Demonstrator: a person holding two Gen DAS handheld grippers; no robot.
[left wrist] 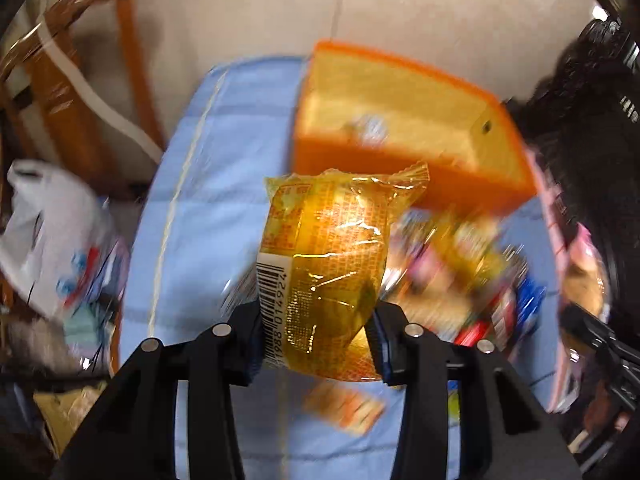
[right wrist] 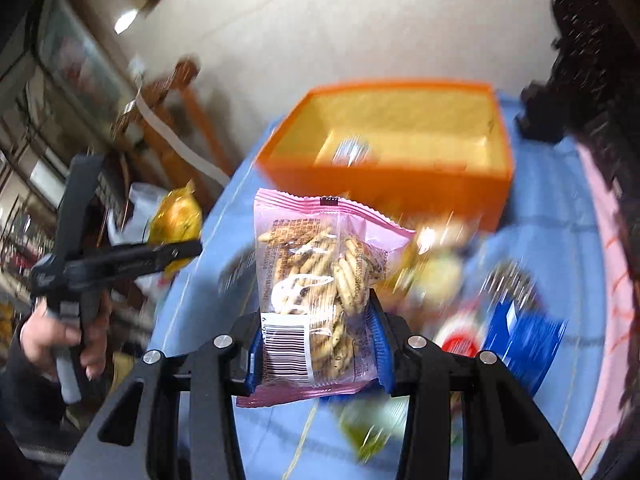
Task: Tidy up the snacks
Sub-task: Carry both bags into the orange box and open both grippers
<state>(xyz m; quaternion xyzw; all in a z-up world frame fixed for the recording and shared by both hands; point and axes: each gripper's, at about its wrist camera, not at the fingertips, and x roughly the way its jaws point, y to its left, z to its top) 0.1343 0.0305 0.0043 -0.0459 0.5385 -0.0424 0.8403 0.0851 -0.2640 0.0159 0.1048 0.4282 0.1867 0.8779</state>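
My left gripper is shut on a yellow-orange snack pack with a barcode, held above the blue cloth. In the right wrist view that same left gripper shows at the left with the yellow pack, a hand gripping its handle. My right gripper is shut on a pink packet of biscuit sticks, lifted off the table. Beyond both stands an orange box, open-topped, with one small item inside. A blurred heap of loose snacks lies in front of the box.
Blue cloth covers the table. A wooden chair and a white plastic bag stand off the table's left edge. Dark carved furniture rises at the right. A blue packet and a green one lie near my right gripper.
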